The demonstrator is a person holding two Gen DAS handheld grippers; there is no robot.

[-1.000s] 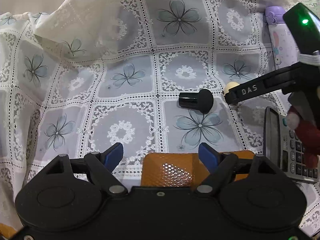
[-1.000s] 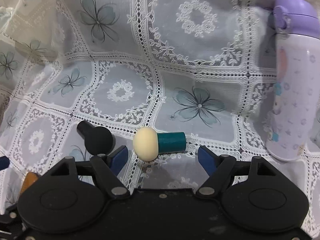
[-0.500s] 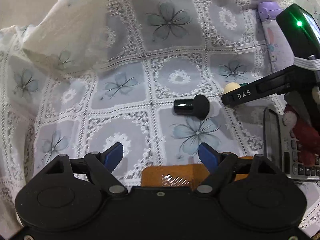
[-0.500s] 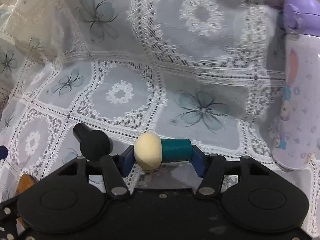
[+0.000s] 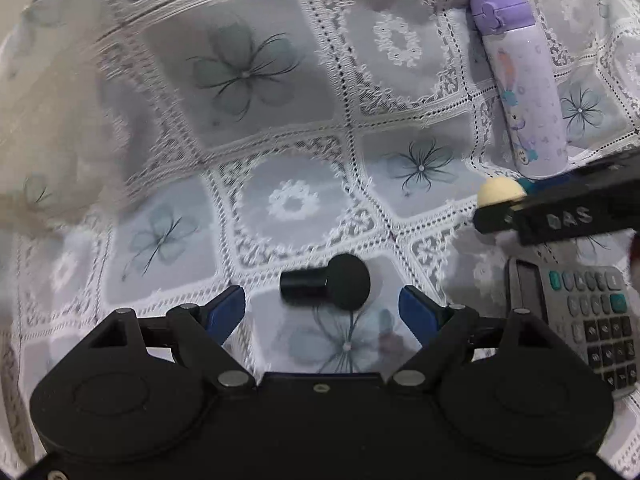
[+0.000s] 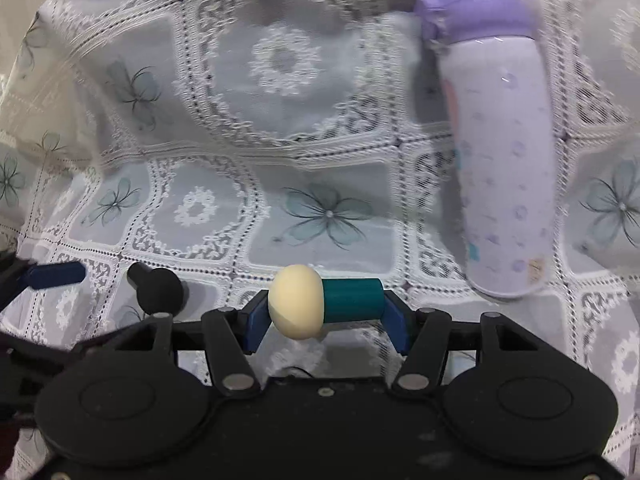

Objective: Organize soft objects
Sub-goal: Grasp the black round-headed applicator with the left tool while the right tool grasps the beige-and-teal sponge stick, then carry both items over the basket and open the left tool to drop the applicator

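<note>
At the bottom centre of the right wrist view, the right gripper pinches a mushroom-shaped soft toy with a cream cap and teal stem end to end, one pad on the cap, one on the stem base. It looks light and squashy, so a gentle squeeze should do; the rounded cap may slip. The left gripper is spread wide around a matching black mushroom-shaped soft toy lying on the lace-covered desk, low in the frame; its stem seems the firmer hold.
</note>
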